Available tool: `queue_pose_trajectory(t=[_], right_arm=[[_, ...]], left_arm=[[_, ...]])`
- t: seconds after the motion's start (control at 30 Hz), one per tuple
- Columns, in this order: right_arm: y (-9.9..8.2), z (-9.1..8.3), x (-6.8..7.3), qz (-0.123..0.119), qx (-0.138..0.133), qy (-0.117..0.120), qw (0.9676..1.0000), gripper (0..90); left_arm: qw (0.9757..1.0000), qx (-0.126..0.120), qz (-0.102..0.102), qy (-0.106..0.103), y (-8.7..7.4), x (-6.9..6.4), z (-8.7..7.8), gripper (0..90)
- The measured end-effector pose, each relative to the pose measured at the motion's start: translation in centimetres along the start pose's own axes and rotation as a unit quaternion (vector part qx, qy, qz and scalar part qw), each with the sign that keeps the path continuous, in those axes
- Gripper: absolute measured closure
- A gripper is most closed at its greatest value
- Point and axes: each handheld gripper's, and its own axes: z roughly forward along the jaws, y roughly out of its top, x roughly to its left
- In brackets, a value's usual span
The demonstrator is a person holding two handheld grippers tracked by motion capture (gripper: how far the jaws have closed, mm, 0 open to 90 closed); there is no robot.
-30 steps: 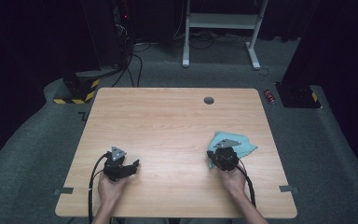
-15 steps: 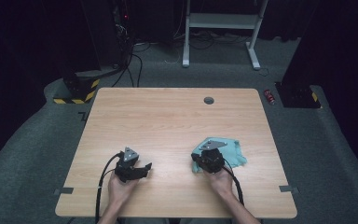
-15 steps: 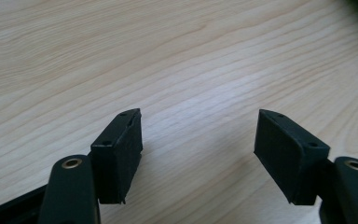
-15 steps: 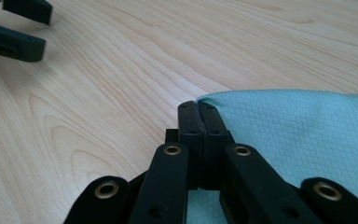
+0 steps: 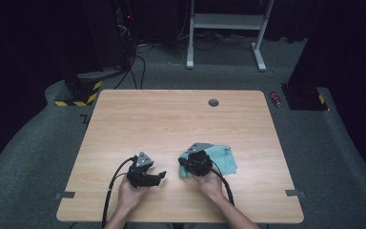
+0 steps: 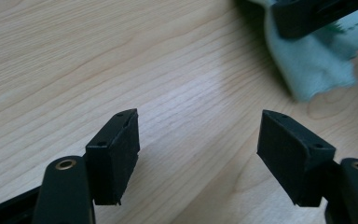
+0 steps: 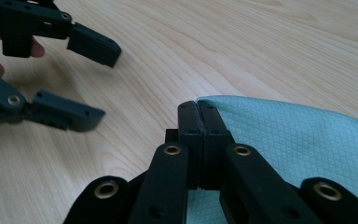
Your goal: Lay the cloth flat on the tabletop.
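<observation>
The teal cloth (image 5: pixel 219 160) lies on the near right part of the table (image 5: pixel 171 119), partly under the right gripper (image 5: pixel 187 164), which has its jaws pressed together on the cloth's left edge; in the right gripper view the cloth (image 7: pixel 298 140) spreads away to the right of the closed jaws, its fine diamond weave plain to see. The left gripper (image 5: pixel 161 175) sits just to the left, near but apart from the cloth, with its jaws spread wide and nothing between them; its own view looks over bare wood toward the cloth (image 6: pixel 317 60) at the far right corner.

The table is a light wood-grain board with rounded corners, and a small round dark grommet (image 5: pixel 213 102) sits near its far edge. It stands on grey carpet (image 5: pixel 38 157). Strips of grey tape (image 5: pixel 293 192) mark the carpet at the near corners. Beyond the far left corner is a yellow-and-black striped block (image 5: pixel 78 95) with black cables (image 5: pixel 133 67) running past it. A white metal frame (image 5: pixel 226 28) stands at the far side, and a small red object (image 5: pixel 277 98) lies off the far right corner. The room behind is dark. No containers are on the table.
</observation>
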Motion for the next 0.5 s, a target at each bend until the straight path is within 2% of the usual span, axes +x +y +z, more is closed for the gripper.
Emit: queue_pose_trajectory(t=[0.2,0.4,0.5], right_arm=[[0.9,1.7,1.4,-0.009,0.004,0.013,0.9999,89.8],[1.1,2.7,2.0,-0.012,0.008,0.019,0.9997,89.0],[0.9,2.9,2.0,-0.008,0.011,0.025,0.9996,84.6]], left_arm=[[0.9999,-0.002,0.011,-0.005,0.2,-0.5,0.1,30.0],[0.9998,-0.002,0.016,-0.008,0.4,-0.9,0.4,30.0],[0.9997,-0.002,0.022,-0.011,0.5,-1.2,0.5,30.3]])
